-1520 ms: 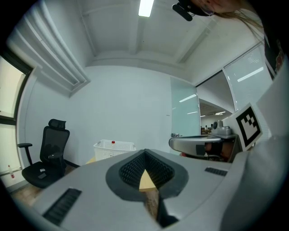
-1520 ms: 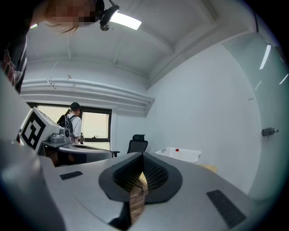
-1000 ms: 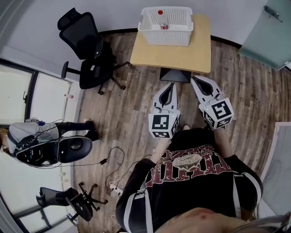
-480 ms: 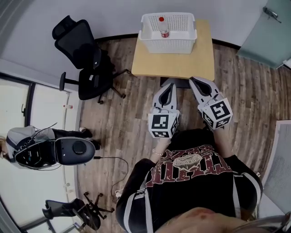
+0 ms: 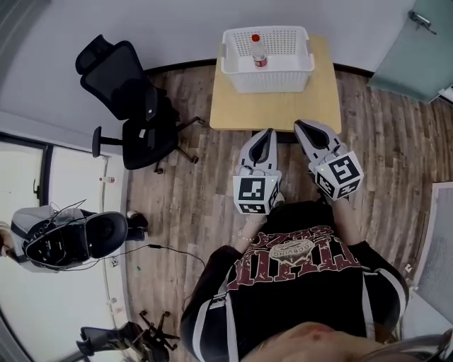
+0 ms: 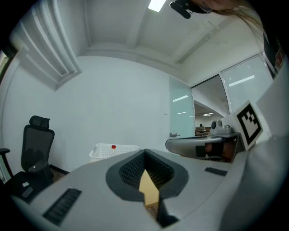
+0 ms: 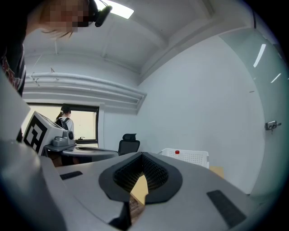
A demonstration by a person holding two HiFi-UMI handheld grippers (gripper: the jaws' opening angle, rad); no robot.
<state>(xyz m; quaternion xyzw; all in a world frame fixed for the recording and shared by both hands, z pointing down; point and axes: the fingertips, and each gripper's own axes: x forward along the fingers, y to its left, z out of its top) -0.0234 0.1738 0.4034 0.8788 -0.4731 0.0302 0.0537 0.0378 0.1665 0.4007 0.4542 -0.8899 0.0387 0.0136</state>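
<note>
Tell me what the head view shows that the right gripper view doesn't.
Only the head view shows floor cables and the marker cube on the right gripper. Only the right gripper view shows the ceiling light and that gripper's ribbed pads, jaws shut. Both show the white basket with its bottle, the table and the black chair.

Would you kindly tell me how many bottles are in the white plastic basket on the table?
1: a clear plastic bottle with a red cap sits near the middle of the white perforated plastic basket on the light wooden table. None seems hidden.
</note>
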